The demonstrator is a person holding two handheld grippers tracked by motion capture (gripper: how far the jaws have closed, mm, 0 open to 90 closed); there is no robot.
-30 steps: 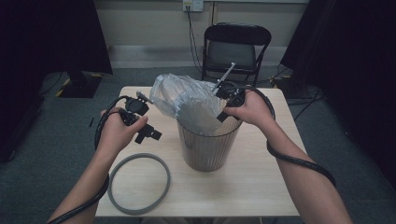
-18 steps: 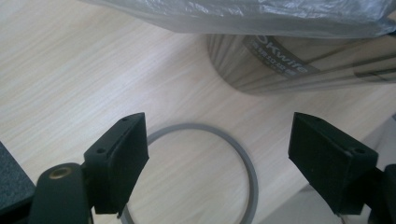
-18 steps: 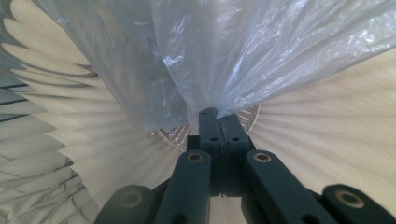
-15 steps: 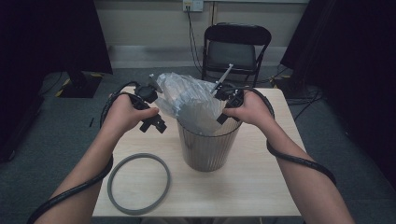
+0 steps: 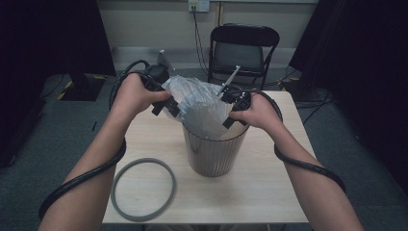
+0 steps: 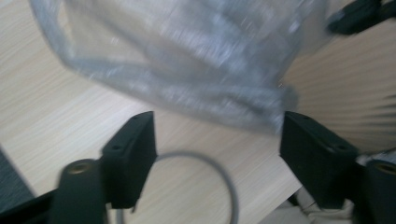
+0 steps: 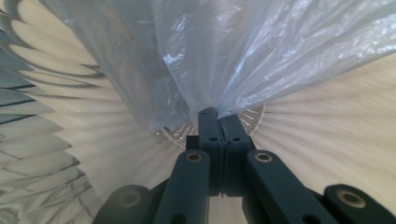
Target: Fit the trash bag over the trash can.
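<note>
A clear plastic bag rises crumpled out of a ribbed translucent bin at the table's middle. My right gripper is at the bin's right rim, shut on a fold of the bag, with the bin's ribbed wall behind it. My left gripper is at the bag's left edge, held above the table. Its jaws stand wide open, and the blurred bag hangs just beyond them without being pinched.
A grey ring lies flat on the wooden table at the front left, also the grey ring beneath the left jaws. A black folding chair stands behind the table. Cables loop around both forearms.
My left gripper has moved right and away from the person, from left of the bin up to the bag's left edge. The right gripper has kept its hold at the rim.
</note>
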